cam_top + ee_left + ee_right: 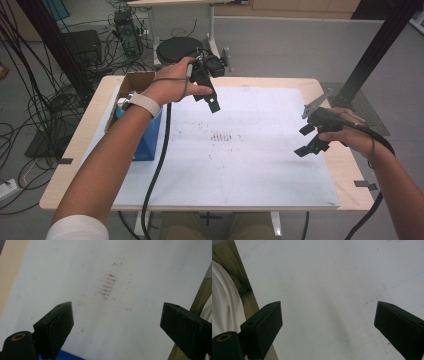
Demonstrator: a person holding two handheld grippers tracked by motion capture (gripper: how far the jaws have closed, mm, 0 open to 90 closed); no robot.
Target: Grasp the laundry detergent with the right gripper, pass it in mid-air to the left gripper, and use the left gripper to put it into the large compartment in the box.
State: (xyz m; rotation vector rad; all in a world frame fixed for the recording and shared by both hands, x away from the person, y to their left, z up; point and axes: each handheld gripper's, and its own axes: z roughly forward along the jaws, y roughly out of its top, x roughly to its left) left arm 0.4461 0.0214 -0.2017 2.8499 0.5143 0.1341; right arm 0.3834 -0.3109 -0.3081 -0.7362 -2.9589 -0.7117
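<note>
Both claws are held spread and empty above the white sheet (240, 150), the left gripper (207, 95) near the blue box (147, 140), the right gripper (311, 139) well apart from it, seemingly readied for reaching.

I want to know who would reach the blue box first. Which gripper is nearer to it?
Left. The left gripper hangs open just right of the blue box, above the white sheet. The right gripper is open far across the sheet, near the table's right edge.
</note>
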